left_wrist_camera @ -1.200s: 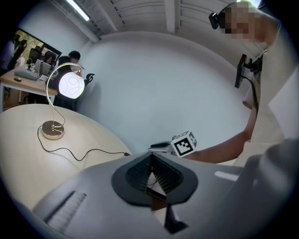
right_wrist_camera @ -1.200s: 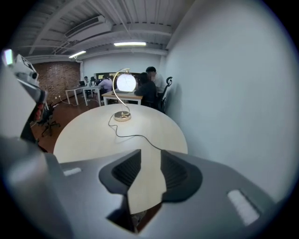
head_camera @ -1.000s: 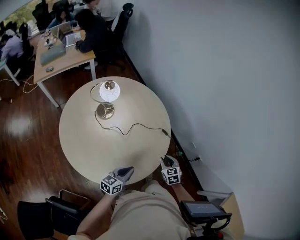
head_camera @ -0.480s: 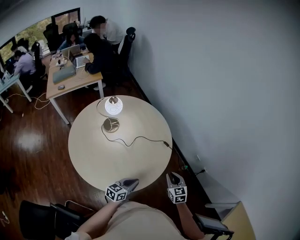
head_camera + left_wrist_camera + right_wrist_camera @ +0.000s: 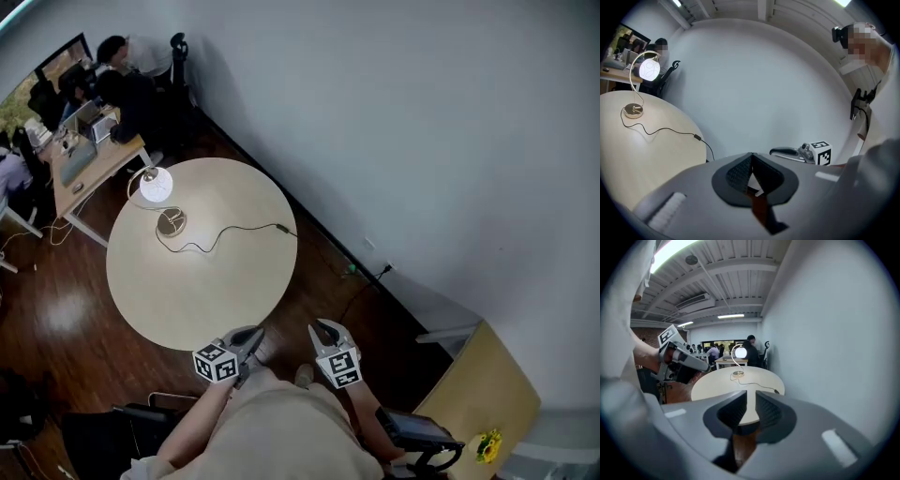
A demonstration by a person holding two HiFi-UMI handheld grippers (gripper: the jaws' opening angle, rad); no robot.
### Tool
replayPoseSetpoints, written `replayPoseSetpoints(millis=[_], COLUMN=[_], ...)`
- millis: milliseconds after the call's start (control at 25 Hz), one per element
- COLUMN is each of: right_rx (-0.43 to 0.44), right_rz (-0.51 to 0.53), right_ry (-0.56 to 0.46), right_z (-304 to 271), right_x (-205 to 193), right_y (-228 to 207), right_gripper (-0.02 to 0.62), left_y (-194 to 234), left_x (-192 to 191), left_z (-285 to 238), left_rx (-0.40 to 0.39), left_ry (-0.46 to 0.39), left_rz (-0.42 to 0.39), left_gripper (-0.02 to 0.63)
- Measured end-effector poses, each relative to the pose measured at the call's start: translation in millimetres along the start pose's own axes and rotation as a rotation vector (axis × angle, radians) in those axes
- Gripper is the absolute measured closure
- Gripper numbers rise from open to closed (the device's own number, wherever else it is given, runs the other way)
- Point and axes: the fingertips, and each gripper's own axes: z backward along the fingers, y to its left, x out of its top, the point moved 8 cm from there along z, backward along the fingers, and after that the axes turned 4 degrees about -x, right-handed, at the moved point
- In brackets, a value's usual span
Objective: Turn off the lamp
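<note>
Lamp [image 5: 156,186] at tabletop [image 5: 206,291] far edge glows lit, so switch-off's left to do; off near edge, L tongs [image 5: 253,332] clenched empty, R tongs [image 5: 322,326], just been closing, gape w/ nothing btwn.

round pale table [image 5: 202,295], lit lamp [image 5: 156,187] near its far edge, black cord [image 5: 230,230] trailing across

Only a cord [image 5: 225,230] crosses the table [image 5: 197,291] before the lamp [image 5: 156,186].
</note>
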Motion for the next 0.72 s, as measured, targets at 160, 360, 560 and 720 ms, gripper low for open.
replayPoseSetpoints(millis=[160,360,560,720], right_rx=[-0.069,-0.131,-0.163,-0.186], right_rz=[0.006,0.052,0.056,0.065], right_ry=[-0.006,0.043,0.039,0.05], right_z=[41.8,59.2,52.2,52.2], right_x=[-17.7,-41.8,-29.6,-17.8], right_y=[-16.6,-36.7,-54.4,-51.5], right_gripper=[0.546,0.546,0.546,0.546], left_y=[-35.9,-65.8,-71.5,-69.8], left_x=[-20.3,-49.8,-47.4,-38.1], left_z=[-17.6,-22.3,-24.6,-23.6], left_rx=[-0.01,-0.014,-0.024,-0.042], left_ry=[0.031,0.059,0.071,0.069], left_rz=[-0.013,-0.049,-0.097,-0.082], left_gripper=[0.606,0.606,0.606,0.606])
